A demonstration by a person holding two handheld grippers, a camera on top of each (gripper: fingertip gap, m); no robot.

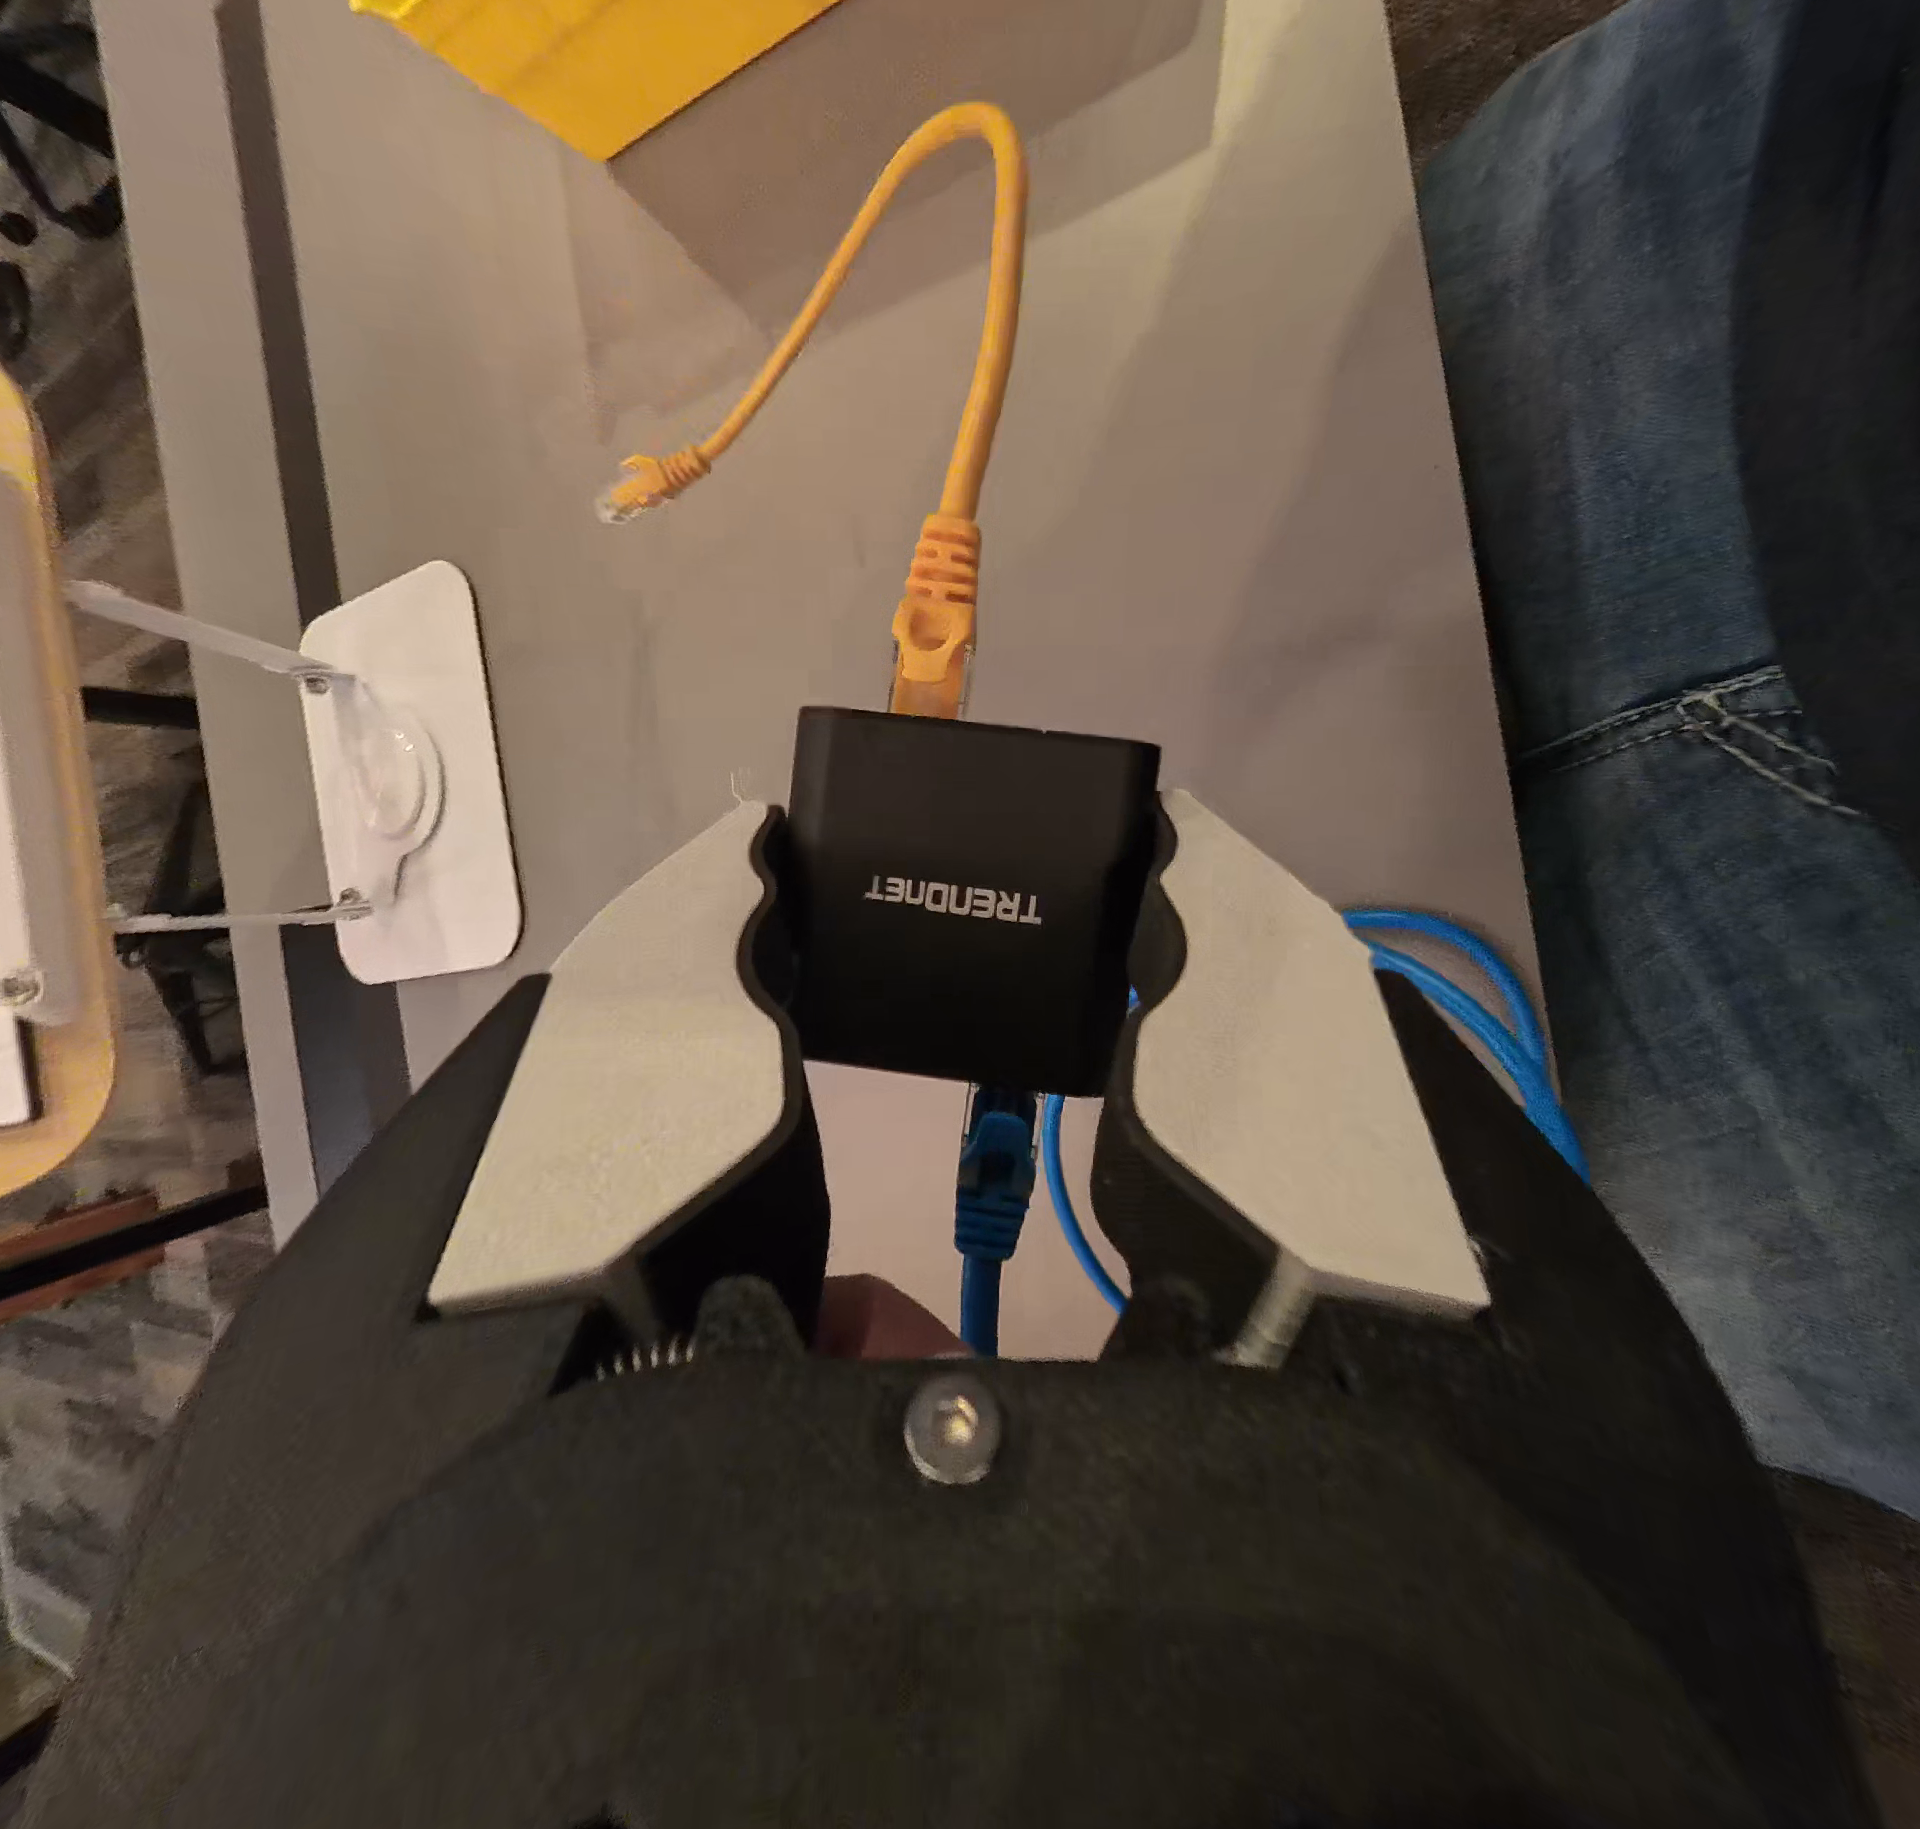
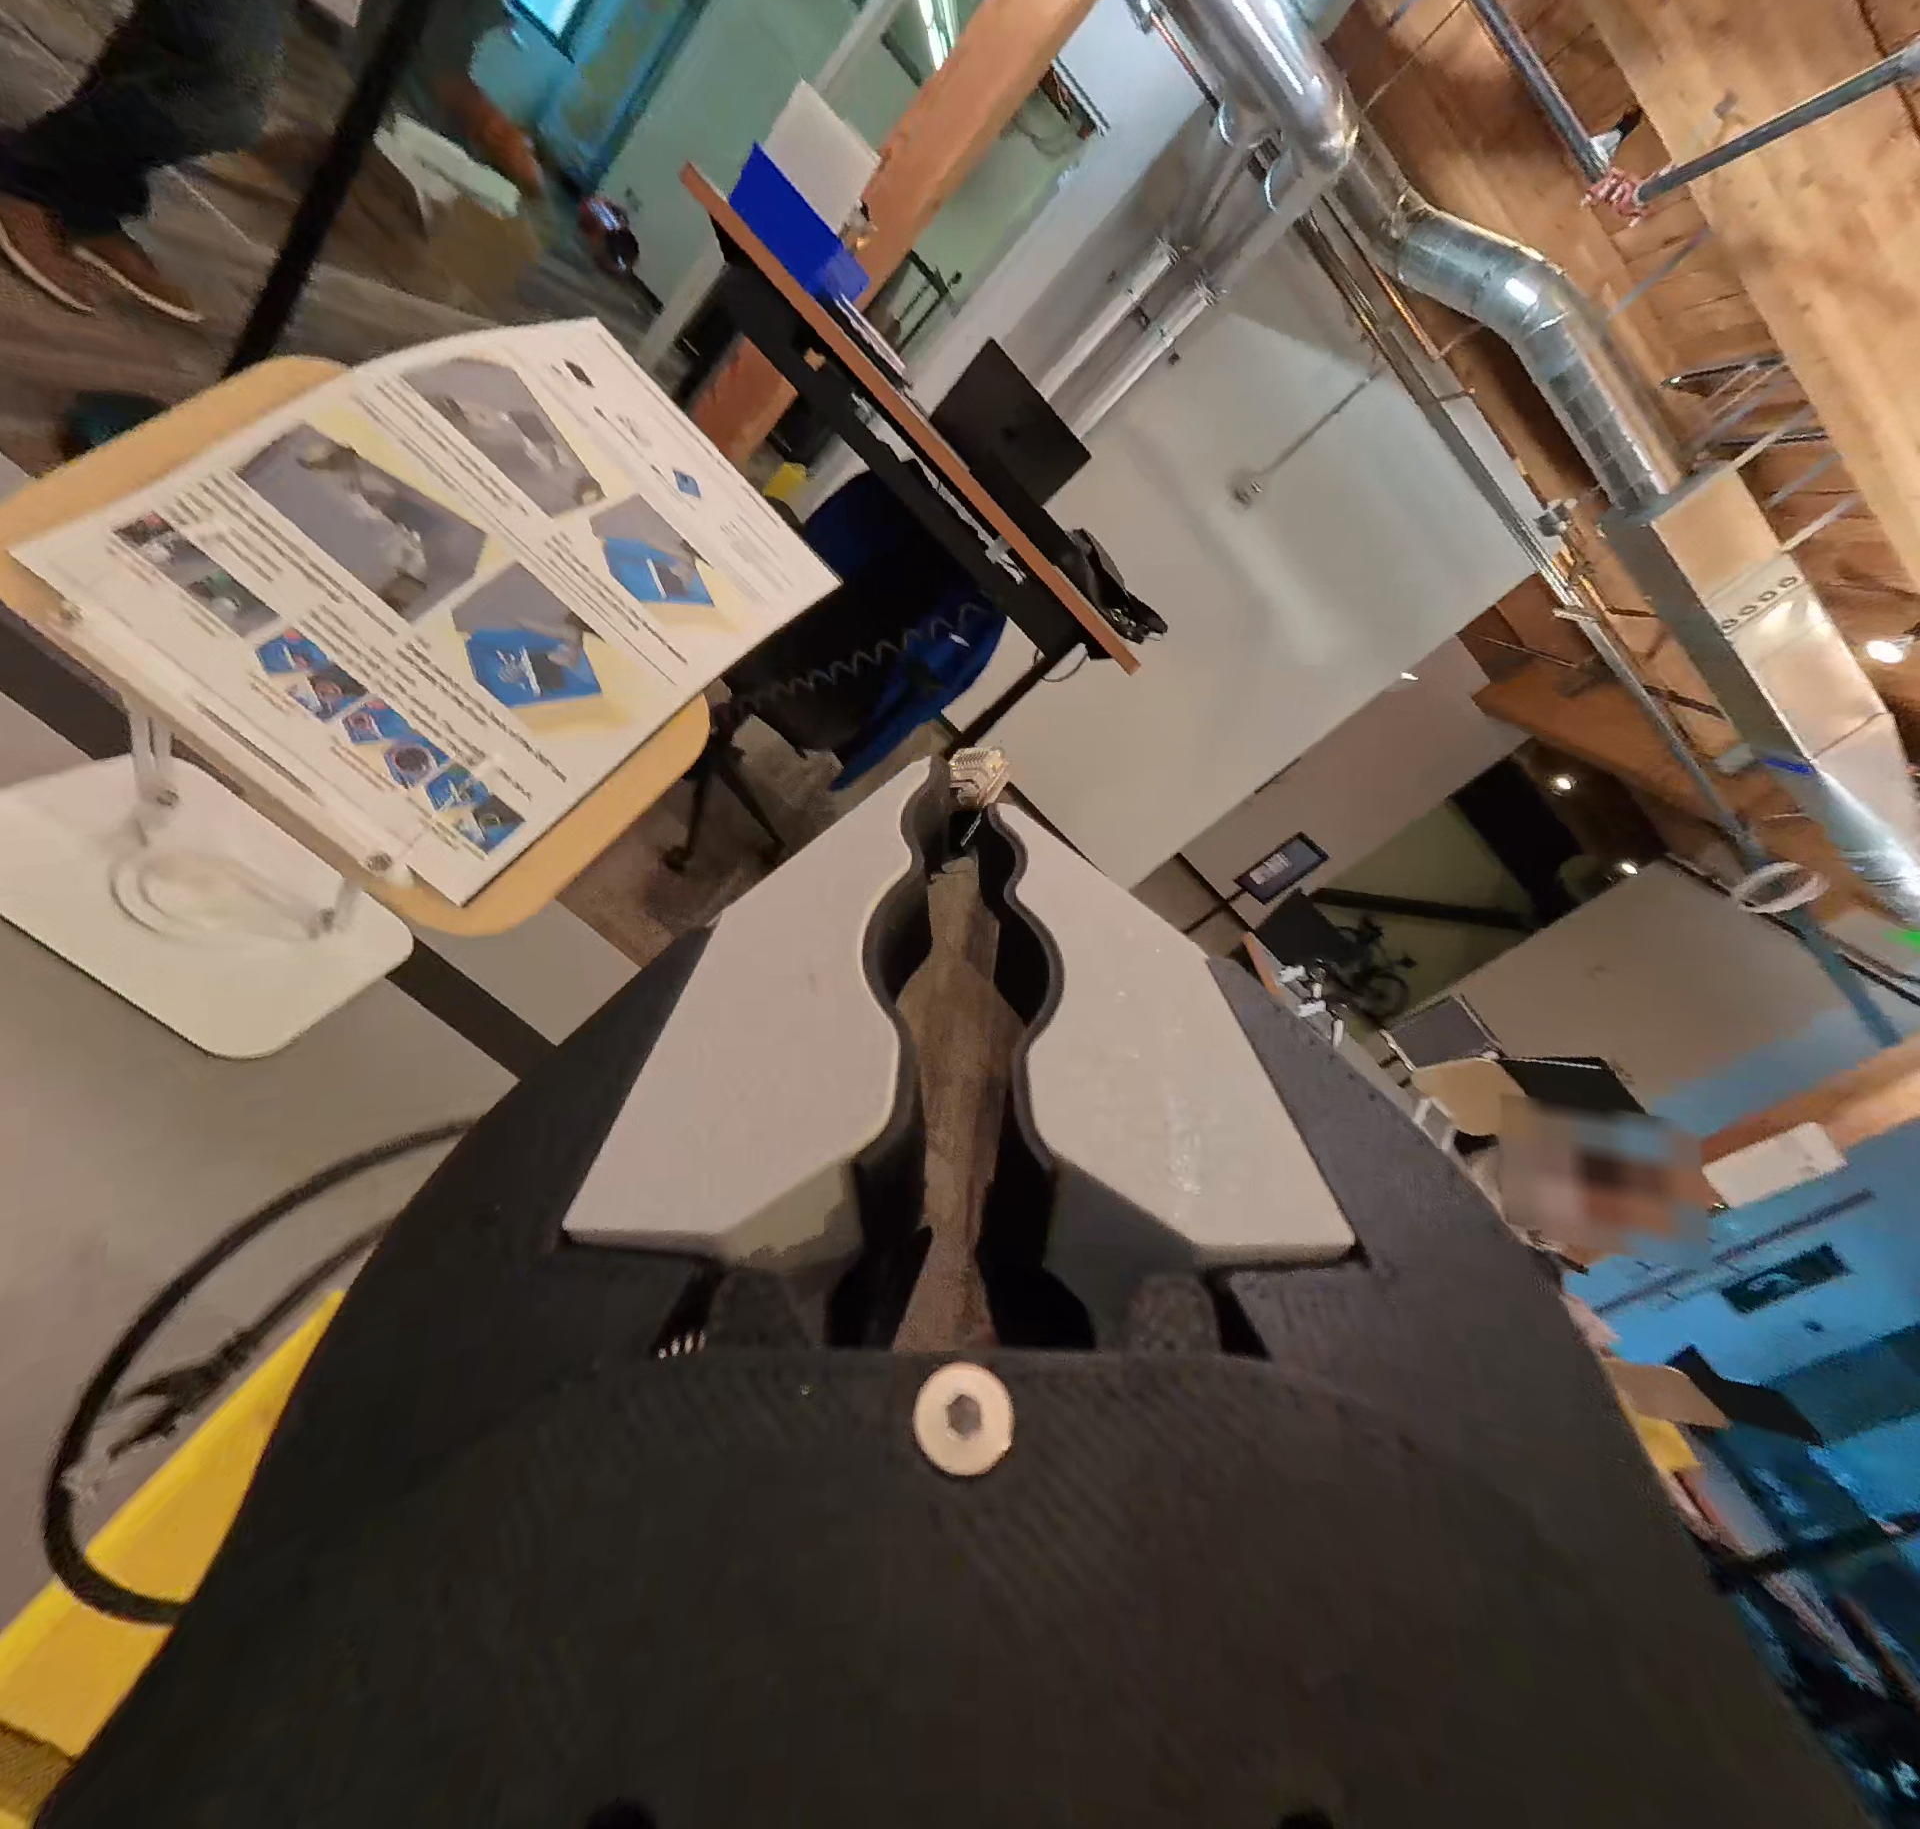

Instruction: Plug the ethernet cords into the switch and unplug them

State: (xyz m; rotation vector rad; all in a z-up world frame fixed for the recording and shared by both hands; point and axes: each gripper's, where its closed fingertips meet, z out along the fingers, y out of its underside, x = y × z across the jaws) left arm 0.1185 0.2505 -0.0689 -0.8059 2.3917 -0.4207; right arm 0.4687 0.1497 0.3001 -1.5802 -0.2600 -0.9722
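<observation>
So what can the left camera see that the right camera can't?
Only the left view shows the black switch clamped in the left gripper, with an orange cord plugged into its far side, a blue cord at its near side, and someone's jeans.

Only the right view shows the right gripper shut on a clear plug, a black cord, and ceiling pipes.

Both show the grey table, the yellow bin and the white stand.
</observation>
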